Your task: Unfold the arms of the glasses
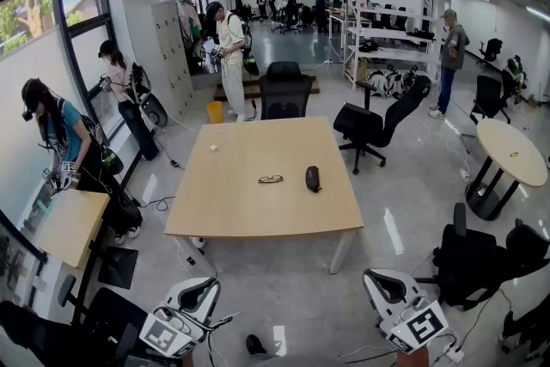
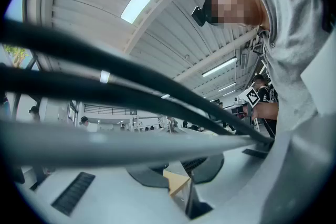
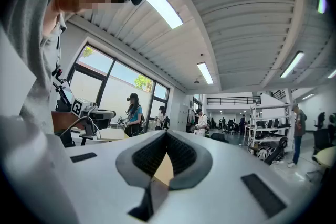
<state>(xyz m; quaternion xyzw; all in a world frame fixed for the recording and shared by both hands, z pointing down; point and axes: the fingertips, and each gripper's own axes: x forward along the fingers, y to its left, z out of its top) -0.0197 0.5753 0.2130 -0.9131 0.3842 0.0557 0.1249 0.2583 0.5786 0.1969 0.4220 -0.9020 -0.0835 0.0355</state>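
Closest in, both tools are held low, short of the tabletop's point(image 1: 258, 215) near edge and well apart from it. The left tool point(image 1: 203, 295) tips slightly upward, its jaws pressed together on nothing, and dark cables point(image 2: 131, 94) cross its own view. The right tool point(image 1: 384, 284) points level, its jaws likewise pressed together and empty. Farther off, the glasses point(image 1: 270, 179) lie near the tabletop's middle, too small to tell how their arms sit. A dark case point(image 1: 313, 178) lies just beside them. A black chair point(image 1: 284, 90) stands past the tabletop's far edge.
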